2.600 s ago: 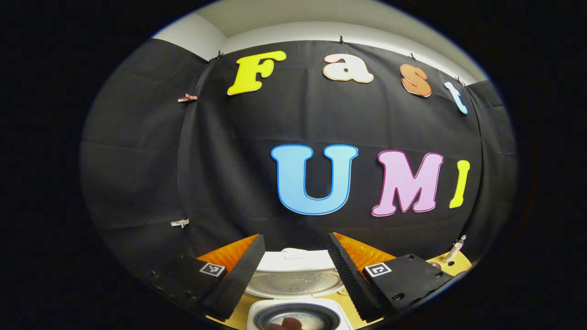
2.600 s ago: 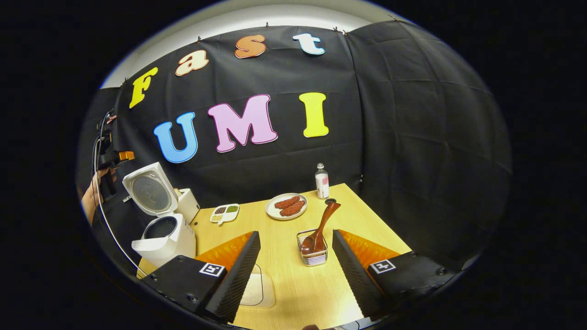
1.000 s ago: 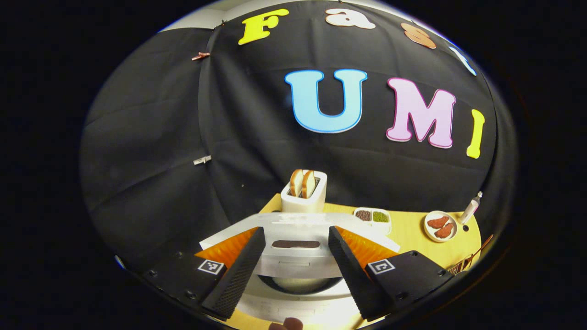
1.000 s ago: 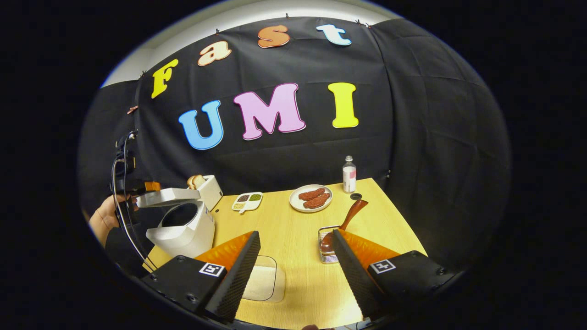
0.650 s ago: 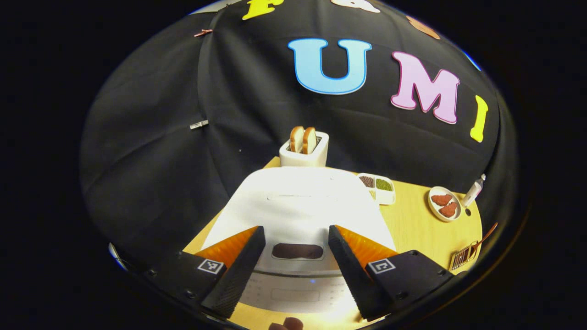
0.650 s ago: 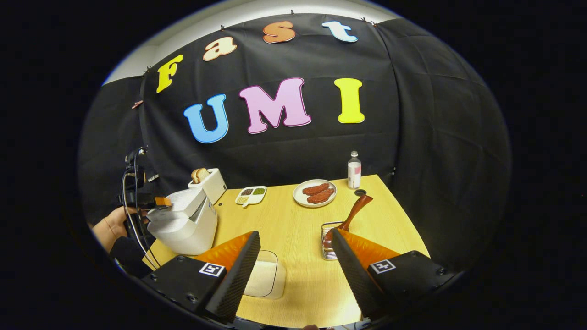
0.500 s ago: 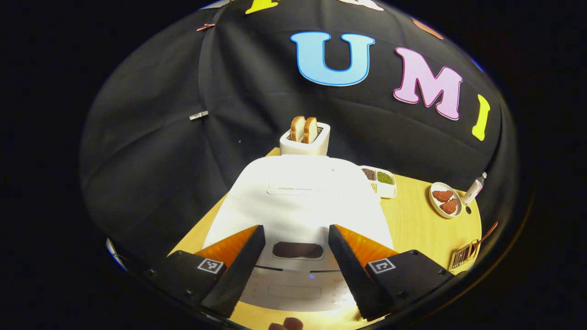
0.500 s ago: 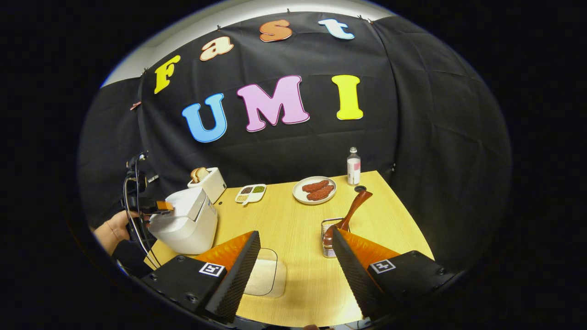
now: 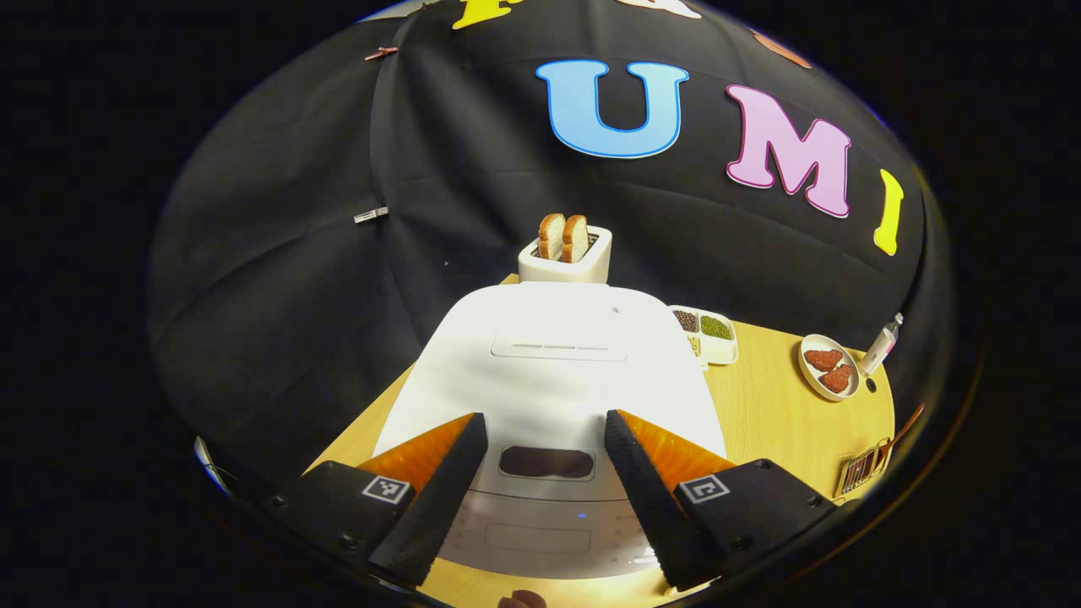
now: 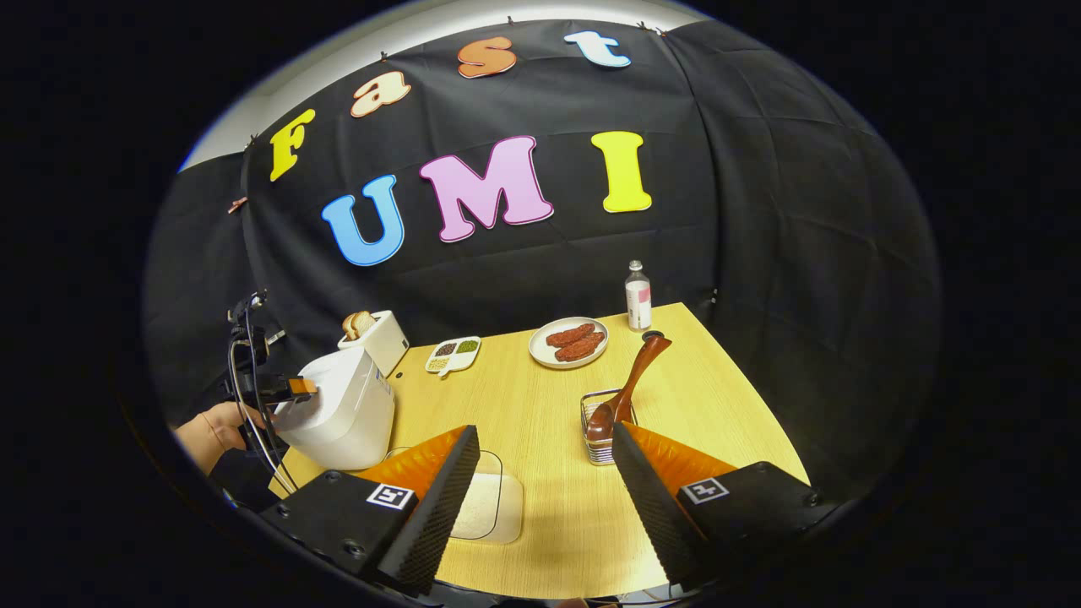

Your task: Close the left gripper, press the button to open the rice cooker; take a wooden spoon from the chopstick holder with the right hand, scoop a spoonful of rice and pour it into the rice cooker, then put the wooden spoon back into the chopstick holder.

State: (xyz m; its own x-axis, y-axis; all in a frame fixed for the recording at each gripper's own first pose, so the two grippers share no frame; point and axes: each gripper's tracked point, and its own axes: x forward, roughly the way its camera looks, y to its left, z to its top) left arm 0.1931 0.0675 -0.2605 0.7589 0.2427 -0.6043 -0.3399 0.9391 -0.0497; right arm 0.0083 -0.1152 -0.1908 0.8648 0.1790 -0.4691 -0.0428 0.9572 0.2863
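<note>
Rice cooker (image 9: pixel 553 371) lid down; left gripper (image 9: pixel 540 494) spread wide over its latch button (image 9: pixel 545 462). Right gripper (image 10: pixel 540 498) released, empty; wooden spoon (image 10: pixel 627 388) sits in chopstick holder (image 10: pixel 598 439). Next: clench left fingers, press button

Rice cooker (image 9: pixel 549 371): smooth white plastic, faint sheen. Surface (image 10: pixel 540 405): pale wood grain, matt. Wooden spoon (image 10: pixel 629 384) — polished reddish-brown wood, glossy. Chopstick holder (image 10: pixel 598 439) — bright metal wire. Rice tray (image 10: pixel 486 507): clear plastic. Wall cloth (image 10: pixel 760 211): matt black, creased.
</note>
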